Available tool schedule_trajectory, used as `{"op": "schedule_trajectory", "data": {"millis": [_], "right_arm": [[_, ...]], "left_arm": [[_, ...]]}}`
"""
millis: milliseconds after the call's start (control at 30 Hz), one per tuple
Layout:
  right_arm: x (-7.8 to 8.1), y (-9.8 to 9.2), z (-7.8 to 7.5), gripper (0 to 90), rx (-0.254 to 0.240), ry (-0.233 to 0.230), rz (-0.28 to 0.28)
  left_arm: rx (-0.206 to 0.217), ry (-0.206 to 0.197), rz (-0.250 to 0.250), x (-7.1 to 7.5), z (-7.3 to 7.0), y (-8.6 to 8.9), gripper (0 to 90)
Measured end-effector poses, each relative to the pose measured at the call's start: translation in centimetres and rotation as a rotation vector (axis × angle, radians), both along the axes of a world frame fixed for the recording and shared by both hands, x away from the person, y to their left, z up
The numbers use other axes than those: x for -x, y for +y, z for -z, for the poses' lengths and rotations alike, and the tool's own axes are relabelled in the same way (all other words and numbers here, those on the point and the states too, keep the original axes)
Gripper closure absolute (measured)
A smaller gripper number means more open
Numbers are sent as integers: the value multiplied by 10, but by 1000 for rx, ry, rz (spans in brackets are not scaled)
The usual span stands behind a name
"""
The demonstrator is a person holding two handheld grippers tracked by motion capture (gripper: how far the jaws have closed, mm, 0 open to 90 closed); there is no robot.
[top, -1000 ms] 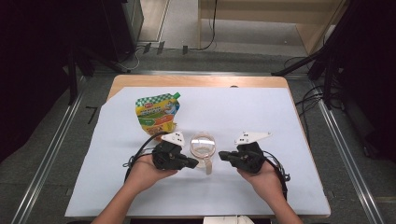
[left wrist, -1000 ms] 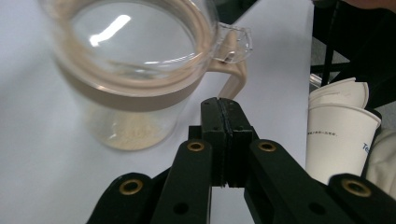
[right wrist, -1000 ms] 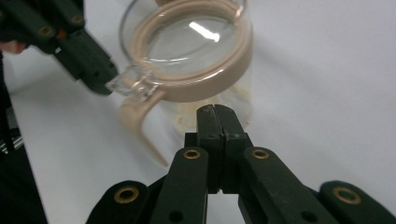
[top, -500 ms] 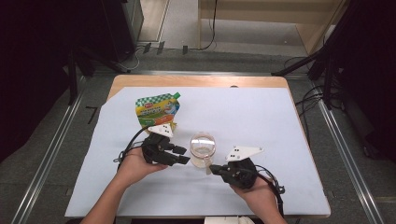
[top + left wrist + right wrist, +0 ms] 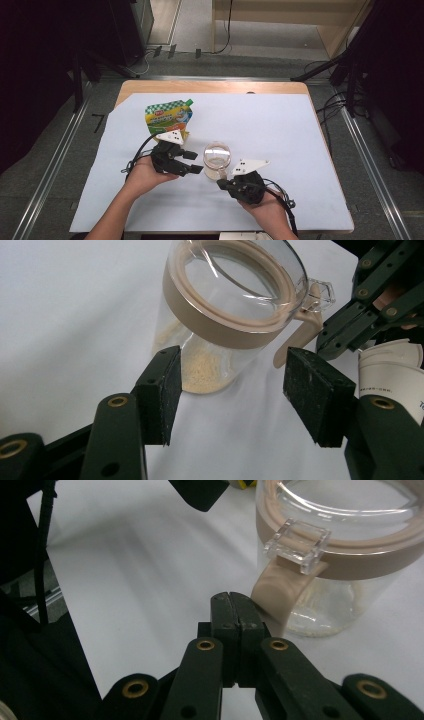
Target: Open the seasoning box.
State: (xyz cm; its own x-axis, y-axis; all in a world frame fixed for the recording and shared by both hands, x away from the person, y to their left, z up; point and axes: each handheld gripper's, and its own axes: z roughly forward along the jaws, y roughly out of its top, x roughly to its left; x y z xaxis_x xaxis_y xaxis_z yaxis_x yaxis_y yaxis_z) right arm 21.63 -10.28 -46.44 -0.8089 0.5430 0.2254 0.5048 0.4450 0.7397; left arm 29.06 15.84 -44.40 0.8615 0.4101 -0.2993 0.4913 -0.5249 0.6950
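Note:
A clear glass jar (image 5: pixel 216 159) with a tan band, a clear lid and a tan strap stands on the white sheet. It holds a little pale powder at the bottom (image 5: pixel 202 367). My left gripper (image 5: pixel 194 163) lies just left of the jar; its jaws have just been opening. In the left gripper view the left gripper (image 5: pixel 232 360) is open, with the jar beyond its tips and nothing between the pads. My right gripper (image 5: pixel 222 184) sits at the jar's near side. The right gripper (image 5: pixel 231 598) is shut on nothing, its tip beside the tan strap (image 5: pixel 274 592).
A green and yellow spouted pouch (image 5: pixel 168 117) lies behind the left hand. The white sheet (image 5: pixel 300 130) covers most of the wooden table. Cables trail from both grippers toward the near edge. The right gripper (image 5: pixel 360 305) reaches in at the left gripper view's upper right.
The right hand has drawn back from the jar's right side toward the near edge, in front of the jar. The left gripper has shifted slightly left and its jaws have parted. The jar has stayed put.

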Motion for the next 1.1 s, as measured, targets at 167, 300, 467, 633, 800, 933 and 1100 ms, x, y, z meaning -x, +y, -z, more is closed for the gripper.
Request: {"op": "schedule_trajectory", "data": {"millis": [167, 300, 467, 633, 800, 933, 1100], "right_arm": [[-2, 3, 2, 900, 7, 1, -6], [-2, 2, 2, 900, 16, 6, -5], [-3, -2, 2, 900, 21, 8, 1], [-4, -8, 0, 900, 27, 9, 13], [-6, -14, 0, 900, 29, 14, 25], [-10, -21, 2, 900, 46, 27, 26], [-12, -28, 1, 900, 54, 37, 37]], "left_arm": [[0, -1, -4, 0, -1, 1, 405], [0, 0, -3, 0, 0, 0, 405], [-5, -9, 7, 2, 0, -2, 404], [-1, -15, 8, 1, 0, -2, 403], [7, -17, -1, 1, -1, -1, 402], [5, -26, 1, 2, -1, -2, 395], [7, -29, 3, 2, 0, -3, 383]]}}
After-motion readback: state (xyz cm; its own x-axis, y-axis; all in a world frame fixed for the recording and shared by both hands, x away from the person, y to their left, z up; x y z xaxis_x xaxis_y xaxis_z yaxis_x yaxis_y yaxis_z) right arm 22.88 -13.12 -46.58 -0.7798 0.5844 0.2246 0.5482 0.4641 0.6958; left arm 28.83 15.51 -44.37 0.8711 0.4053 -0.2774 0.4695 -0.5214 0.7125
